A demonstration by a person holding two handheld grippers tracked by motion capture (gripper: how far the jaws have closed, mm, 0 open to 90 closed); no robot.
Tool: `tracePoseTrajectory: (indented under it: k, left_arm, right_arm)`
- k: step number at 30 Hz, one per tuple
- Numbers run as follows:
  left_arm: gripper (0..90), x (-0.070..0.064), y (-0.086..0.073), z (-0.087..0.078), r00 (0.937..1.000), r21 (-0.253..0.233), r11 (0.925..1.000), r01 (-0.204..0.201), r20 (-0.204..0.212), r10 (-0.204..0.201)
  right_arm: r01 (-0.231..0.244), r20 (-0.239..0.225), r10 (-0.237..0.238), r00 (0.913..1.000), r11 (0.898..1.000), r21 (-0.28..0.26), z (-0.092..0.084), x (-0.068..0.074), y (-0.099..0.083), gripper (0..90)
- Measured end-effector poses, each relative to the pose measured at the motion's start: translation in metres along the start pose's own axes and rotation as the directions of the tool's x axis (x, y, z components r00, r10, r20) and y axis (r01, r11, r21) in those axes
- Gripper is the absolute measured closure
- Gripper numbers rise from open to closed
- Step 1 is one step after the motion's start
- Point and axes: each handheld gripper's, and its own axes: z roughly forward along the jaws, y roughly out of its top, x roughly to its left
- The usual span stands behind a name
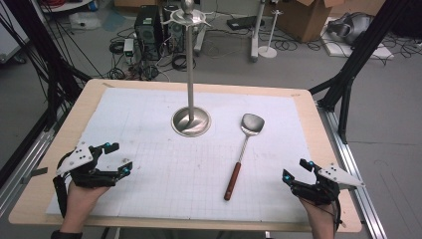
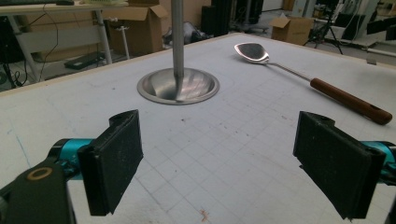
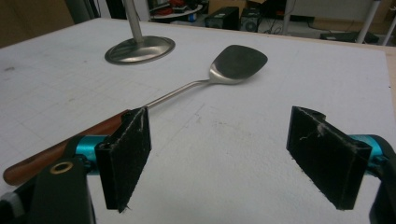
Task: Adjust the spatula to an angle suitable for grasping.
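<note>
steel spatula point(image 1: 242, 149) with a red-brown wooden handle lies flat on the white gridded mat point(image 1: 149, 149), blade end pointing away from me, handle end toward me. it sits right of centre, between the stand and my right gripper point(image 1: 295, 169), touching neither. in the right gripper view the spatula point(image 3: 196, 84) runs diagonally, its handle passing behind my left-hand pad point(image 3: 126, 154), blade out ahead; nothing sits between the pads. my right gripper is wide open, empty, near the front right corner of the mat, just beside the handle end but apart from it. my left gripper point(image 1: 117, 158) is open too, holding nothing, low over the front left of the mat, well apart from the spatula. in the left gripper view the spatula point(image 2: 308, 81) lies off to the right ahead of my gripper and the stand base point(image 2: 178, 86) is straight ahead. metal stand point(image 1: 191, 119) is a round dished base with an upright pole, hooks at the top, standing mid-mat just left of the spatula blade. mat covers a light wooden surface point(image 1: 318, 129). floor behind has cables, cardboard boxes point(image 1: 298, 17) and a computer tower point(image 1: 148, 30).
</note>
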Motion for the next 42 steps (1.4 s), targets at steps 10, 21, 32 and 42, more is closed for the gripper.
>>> tracePoseTrajectory:
  k: [10,21,32,42]
  left_arm:
    - [15.8,-0.002,0.004,-0.003,0.9999,0.005,0.9999,-0.011,-0.001,0.011]
    - [16.0,-0.002,0.003,-0.006,1.0,0.012,0.9999,-0.007,0.004,0.007]
    - [19.3,0.001,0.002,-0.01,0.9998,0.007,1.0,0.007,0.017,-0.007]
    - [19.3,0.003,0.0,-0.015,0.9998,0.006,0.9999,0.012,0.012,-0.012]
  right_arm:
    - [0.009,-0.012,-0.009,0.9999,1.0,-0.002,0.004,0.003,0.001,20.6]
    - [0.016,-0.04,-0.016,0.9991,1.0,-0.001,0.004,0.003,0.002,23.5]
    - [0.055,-0.135,-0.05,0.9895,0.998,0.034,0.012,0.009,-0.003,44.6]
    - [0.158,-0.23,-0.13,0.9644,0.981,0.109,0.027,0.024,-0.008,69.6]
